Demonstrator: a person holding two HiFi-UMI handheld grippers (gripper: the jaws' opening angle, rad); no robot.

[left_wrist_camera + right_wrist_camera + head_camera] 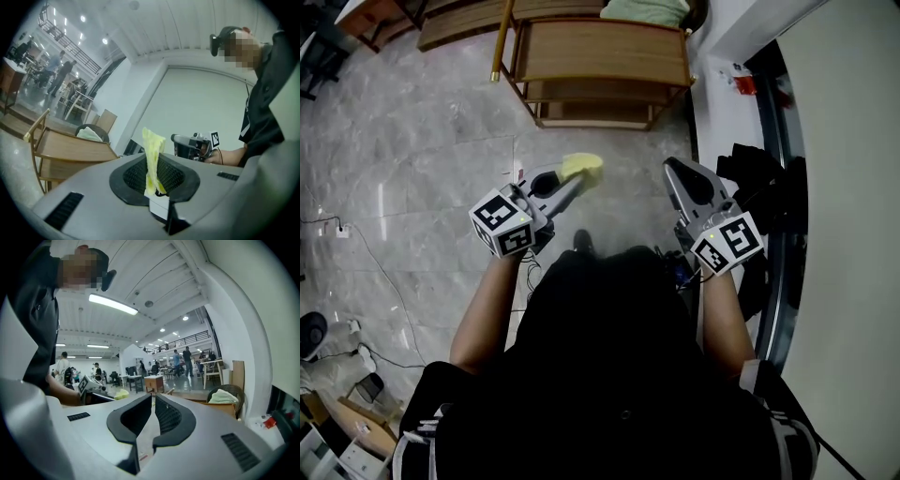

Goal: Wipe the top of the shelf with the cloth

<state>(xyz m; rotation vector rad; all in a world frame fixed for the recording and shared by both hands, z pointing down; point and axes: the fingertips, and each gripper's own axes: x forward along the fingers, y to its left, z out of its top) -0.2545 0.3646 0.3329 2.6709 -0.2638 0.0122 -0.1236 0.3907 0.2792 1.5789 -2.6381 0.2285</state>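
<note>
Lengthwise, the yellow cloth [153,149] sticks forward from the left gripper's [157,180] clamped jaws, toward the wooden shelf [600,52]; the right gripper [153,411] is closed on nothing.

**Person and hand-held grippers, from above and from both gripper views.** A black short-sleeved top [609,375] is worn, and white stripes are seen at the edge of each sleeve [418,435]. A dark headset [222,36] is worn on the head, and a thin cable [246,96] is seen below it against the wall. The left gripper [573,185] and right gripper [673,172] are each formed as a smooth grey shell tapered toward the jaws. The jaws are lined with black ribbed pads [171,417], and black slotted vents [65,211] are set into the housing. A white cube [503,223] printed with black square markers is mounted at the rear of each gripper.
</note>
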